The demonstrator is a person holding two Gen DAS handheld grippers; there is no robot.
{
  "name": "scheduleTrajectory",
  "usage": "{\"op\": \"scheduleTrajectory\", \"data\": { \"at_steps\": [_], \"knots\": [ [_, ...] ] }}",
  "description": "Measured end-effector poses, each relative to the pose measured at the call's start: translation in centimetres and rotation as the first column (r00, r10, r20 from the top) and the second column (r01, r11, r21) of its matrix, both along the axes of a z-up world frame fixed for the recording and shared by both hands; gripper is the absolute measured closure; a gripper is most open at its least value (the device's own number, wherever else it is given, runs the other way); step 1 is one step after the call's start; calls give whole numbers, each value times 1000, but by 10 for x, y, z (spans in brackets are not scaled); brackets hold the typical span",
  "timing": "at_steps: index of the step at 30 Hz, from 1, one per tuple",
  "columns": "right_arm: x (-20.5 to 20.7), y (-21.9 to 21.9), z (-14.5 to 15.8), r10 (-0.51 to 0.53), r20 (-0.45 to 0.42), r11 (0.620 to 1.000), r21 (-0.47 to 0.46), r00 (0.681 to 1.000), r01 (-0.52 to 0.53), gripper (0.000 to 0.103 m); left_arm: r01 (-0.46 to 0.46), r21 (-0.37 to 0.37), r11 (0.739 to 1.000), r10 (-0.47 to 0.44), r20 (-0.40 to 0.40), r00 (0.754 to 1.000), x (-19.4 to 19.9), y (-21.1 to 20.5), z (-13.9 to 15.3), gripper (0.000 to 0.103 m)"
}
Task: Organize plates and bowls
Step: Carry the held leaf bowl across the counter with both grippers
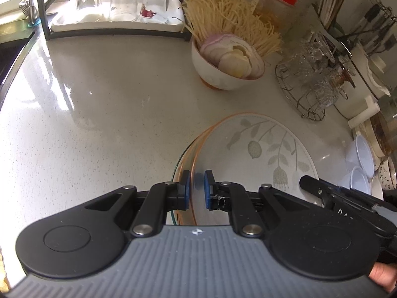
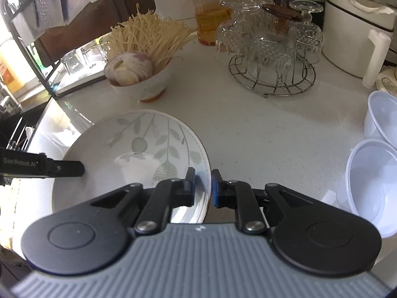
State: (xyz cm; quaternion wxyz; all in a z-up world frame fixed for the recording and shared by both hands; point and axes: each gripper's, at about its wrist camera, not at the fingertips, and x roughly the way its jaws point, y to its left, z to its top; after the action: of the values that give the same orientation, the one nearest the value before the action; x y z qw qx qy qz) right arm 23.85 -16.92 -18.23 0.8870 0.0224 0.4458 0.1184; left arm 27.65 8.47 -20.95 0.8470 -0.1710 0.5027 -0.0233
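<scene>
Both grippers (image 1: 197,190) (image 2: 203,187) pinch plate (image 1: 260,146) rim.

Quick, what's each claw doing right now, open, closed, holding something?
Left claw: closed on the plate's left rim.
Right claw: closed on the same plate's right rim.

Bright daylight – glare on countertop (image 1: 62,94); fisheye edges bent, soft.

Both wrist views look steeply down, close over the counter (image 1: 99,124); they share the leaf-patterned plate (image 1: 260,144) (image 2: 148,136) from opposite rims.
</scene>
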Motion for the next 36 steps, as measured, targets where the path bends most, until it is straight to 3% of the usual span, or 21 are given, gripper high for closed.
{"op": "scheduleTrajectory", "data": {
  "at_steps": [7, 13, 24, 36],
  "knots": [
    [-3, 0, -1, -2, 4, 1000, 4, 1000, 2, 86, 0, -11, 1000, 0, -13, 1000, -2, 0, 0, 90],
    [-6, 3, -5, -4, -4, 1000, 6, 1000, 4, 86, -42, -104, 994, 39, -31, 999, -7, 12, 2, 80],
    [-1, 5, -6, -58, -14, 998, 36, 998, 58, 85, -1, -103, 995, -2, -35, 999, -22, 22, 11, 77],
    [-7, -1, 16, -167, 6, 982, 92, 986, 165, 85, 34, -76, 997, -28, 76, 997, -42, 24, 57, 74]
  ]
}}
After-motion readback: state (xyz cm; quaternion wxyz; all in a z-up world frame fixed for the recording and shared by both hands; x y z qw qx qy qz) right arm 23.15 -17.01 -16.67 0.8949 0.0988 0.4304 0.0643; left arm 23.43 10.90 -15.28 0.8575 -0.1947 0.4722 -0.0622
